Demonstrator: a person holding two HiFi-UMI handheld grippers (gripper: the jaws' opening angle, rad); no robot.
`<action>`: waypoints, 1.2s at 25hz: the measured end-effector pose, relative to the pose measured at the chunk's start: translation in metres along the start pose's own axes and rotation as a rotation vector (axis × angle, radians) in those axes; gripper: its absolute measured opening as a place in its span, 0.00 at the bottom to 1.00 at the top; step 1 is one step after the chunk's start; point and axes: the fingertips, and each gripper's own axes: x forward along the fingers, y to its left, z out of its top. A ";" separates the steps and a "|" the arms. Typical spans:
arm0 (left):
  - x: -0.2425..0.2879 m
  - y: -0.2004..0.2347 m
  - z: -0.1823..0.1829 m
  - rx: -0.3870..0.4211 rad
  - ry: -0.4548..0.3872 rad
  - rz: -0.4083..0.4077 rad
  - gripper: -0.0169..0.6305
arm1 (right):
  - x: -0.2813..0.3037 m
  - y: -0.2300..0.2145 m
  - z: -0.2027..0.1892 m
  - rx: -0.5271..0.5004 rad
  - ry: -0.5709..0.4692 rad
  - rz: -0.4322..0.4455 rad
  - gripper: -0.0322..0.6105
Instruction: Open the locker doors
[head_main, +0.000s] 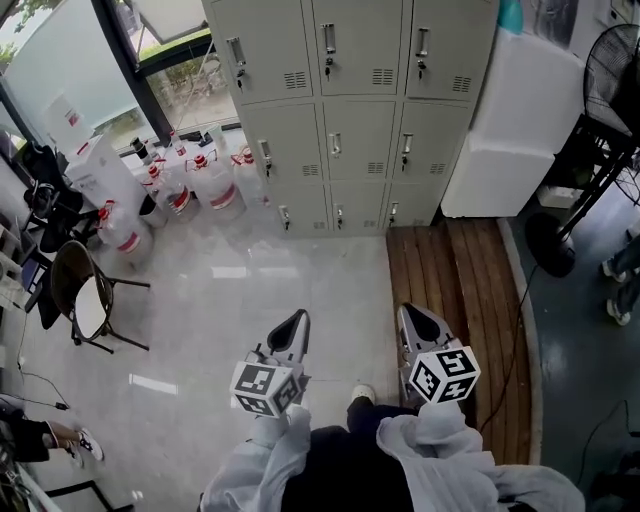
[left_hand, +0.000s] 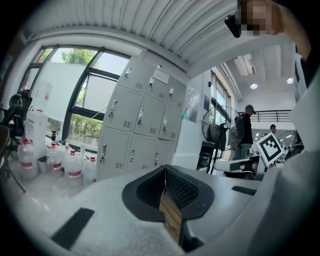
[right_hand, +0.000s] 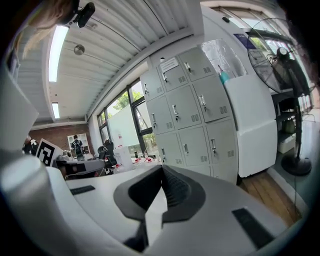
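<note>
A grey bank of lockers (head_main: 355, 110) stands at the far wall, three columns by three rows, every door closed with a handle and lock on it. It also shows in the left gripper view (left_hand: 142, 130) and the right gripper view (right_hand: 187, 120). My left gripper (head_main: 297, 322) and right gripper (head_main: 415, 315) are held side by side in front of me. Both point toward the lockers from well short of them. The left gripper (left_hand: 165, 170) is shut with nothing in it. The right gripper (right_hand: 161, 167) is also shut and empty.
Several water jugs (head_main: 215, 185) stand on the floor left of the lockers by the window. A folding chair (head_main: 85, 300) is at the left. A white cabinet (head_main: 510, 130) and a floor fan (head_main: 610, 90) stand right of the lockers, above a wooden floor strip (head_main: 455, 290).
</note>
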 end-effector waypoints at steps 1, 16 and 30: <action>0.007 0.004 0.002 -0.002 0.000 0.008 0.04 | 0.008 -0.004 0.003 -0.001 0.000 0.007 0.05; 0.053 0.015 0.009 -0.020 -0.018 0.051 0.04 | 0.048 -0.042 0.018 0.026 0.005 0.036 0.05; 0.050 0.040 0.001 -0.051 -0.010 0.107 0.04 | 0.070 -0.033 0.004 0.030 0.043 0.066 0.05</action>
